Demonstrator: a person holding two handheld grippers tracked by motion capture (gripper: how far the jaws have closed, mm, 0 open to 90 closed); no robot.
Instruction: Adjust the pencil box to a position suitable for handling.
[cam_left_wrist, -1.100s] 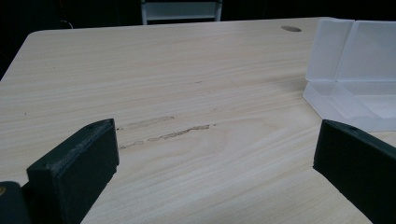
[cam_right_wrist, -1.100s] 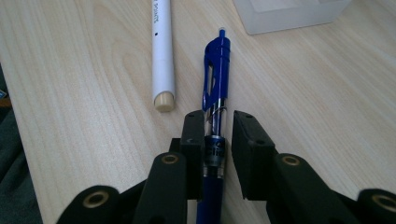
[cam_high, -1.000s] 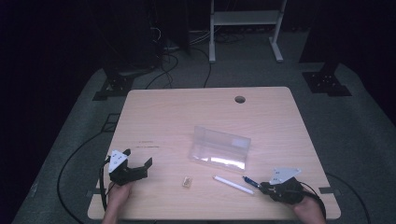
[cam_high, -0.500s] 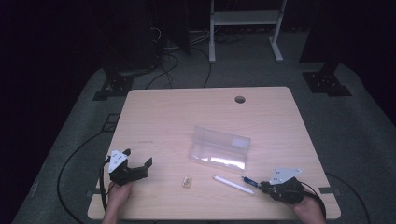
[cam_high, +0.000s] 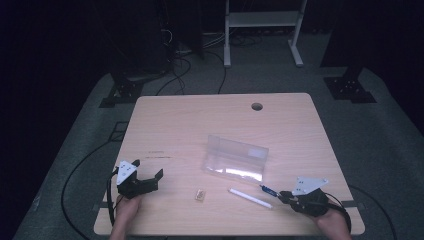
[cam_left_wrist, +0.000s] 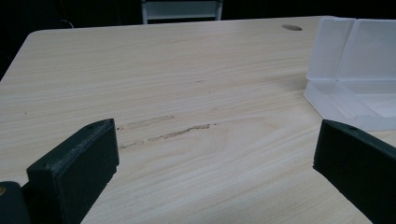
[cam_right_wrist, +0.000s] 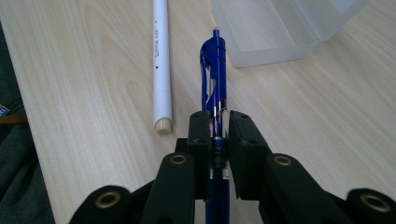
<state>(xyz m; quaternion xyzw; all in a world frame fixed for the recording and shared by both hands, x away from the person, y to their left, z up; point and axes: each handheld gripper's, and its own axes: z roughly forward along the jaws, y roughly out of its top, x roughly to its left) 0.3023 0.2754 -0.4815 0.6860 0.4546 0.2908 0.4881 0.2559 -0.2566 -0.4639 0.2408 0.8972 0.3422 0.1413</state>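
You hold two grippers over one wooden table (cam_high: 175, 125). Your right gripper (cam_right_wrist: 217, 122) pinches one blue pen (cam_right_wrist: 214, 70) between its two pads, near the table's front right corner; the pen sticks out past the jaws with its clip end toward the one clear plastic box (cam_high: 235, 159), close to the box's front edge but apart from it. In the high view the right gripper (cam_high: 283, 195) sits low at the table edge with the pen (cam_high: 268, 189) pointing left. Your left gripper (cam_high: 150, 180) is spread wide with nothing between its two jaws, resting at the front left. Between your hands lie one white pen (cam_high: 250, 198) and one small tan eraser (cam_high: 200, 194), each lying separately on the wood.
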